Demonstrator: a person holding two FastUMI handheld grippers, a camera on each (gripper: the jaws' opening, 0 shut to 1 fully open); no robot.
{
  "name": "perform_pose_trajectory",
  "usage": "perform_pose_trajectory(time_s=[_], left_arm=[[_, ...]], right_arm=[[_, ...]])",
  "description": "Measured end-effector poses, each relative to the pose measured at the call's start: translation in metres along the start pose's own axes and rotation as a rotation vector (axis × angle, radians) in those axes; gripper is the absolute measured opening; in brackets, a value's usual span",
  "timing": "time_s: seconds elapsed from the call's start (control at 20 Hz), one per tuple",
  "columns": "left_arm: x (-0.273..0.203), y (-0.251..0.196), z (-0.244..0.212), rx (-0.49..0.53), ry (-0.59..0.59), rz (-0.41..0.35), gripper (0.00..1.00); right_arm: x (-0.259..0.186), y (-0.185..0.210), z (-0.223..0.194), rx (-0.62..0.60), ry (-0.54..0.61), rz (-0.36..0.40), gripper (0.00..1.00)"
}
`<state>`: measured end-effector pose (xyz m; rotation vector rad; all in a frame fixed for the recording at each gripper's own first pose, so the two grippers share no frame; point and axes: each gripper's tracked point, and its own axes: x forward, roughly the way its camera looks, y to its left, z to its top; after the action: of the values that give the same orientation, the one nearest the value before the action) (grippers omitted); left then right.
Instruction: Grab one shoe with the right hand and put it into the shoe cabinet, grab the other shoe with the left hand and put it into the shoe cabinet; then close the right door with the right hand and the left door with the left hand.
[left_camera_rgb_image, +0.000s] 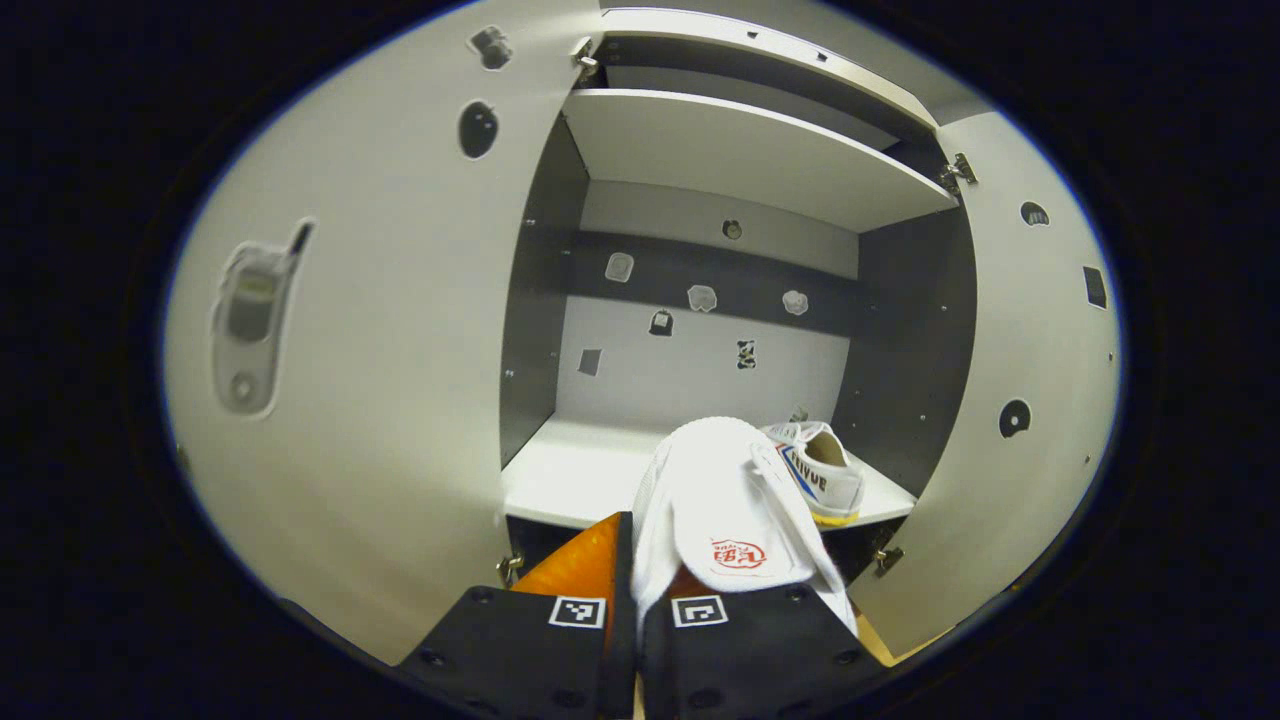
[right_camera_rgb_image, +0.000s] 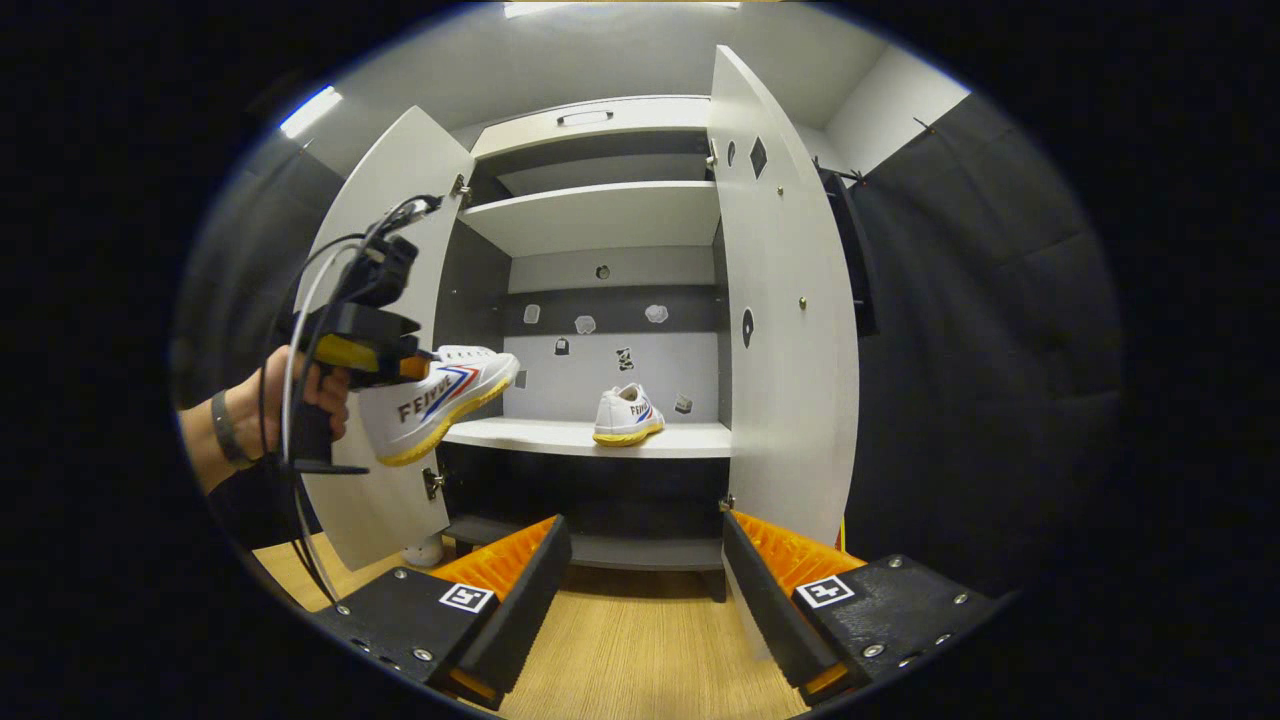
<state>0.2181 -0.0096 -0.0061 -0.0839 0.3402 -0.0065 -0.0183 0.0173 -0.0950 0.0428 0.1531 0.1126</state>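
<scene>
The shoe cabinet (right_camera_rgb_image: 600, 330) stands with both doors swung wide, leaving its shelves reachable. On the middle shelf (right_camera_rgb_image: 590, 437) one white sneaker (right_camera_rgb_image: 627, 414) sits toward the right side, which leaves the left part free for its mate. The second sneaker (right_camera_rgb_image: 440, 400) hangs in the air just before the left door (right_camera_rgb_image: 385, 330), pinched by the left claw (right_camera_rgb_image: 385, 360), whose fingers are clamped on its upper so it can be carried in. The right claw (right_camera_rgb_image: 640, 580) is spread apart and holds nothing, well back from the cabinet.
</scene>
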Motion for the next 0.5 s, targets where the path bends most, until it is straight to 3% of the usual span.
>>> perform_pose_trajectory(time_s=[0.2, 0.25, 0.3, 0.5], left_arm=[[0.082, -0.024, 0.019, 0.038, 0.058, -0.009, 0.1], [0.102, -0.029, 0.02, 0.047, 0.067, -0.004, 0.1], [0.118, -0.029, 0.02, 0.06, 0.076, 0.008, 0.1], [0.168, -0.026, 0.005, 0.11, 0.127, 0.058, 0.1]], right_arm=[[-0.001, -0.006, 0.002, -0.006, -0.018, -0.025, 0.94], [-0.001, -0.008, 0.003, -0.008, -0.022, -0.034, 0.9], [-0.002, -0.011, 0.004, -0.008, -0.025, -0.042, 0.94], [-0.001, -0.023, 0.002, -0.004, -0.017, -0.079, 0.94]])
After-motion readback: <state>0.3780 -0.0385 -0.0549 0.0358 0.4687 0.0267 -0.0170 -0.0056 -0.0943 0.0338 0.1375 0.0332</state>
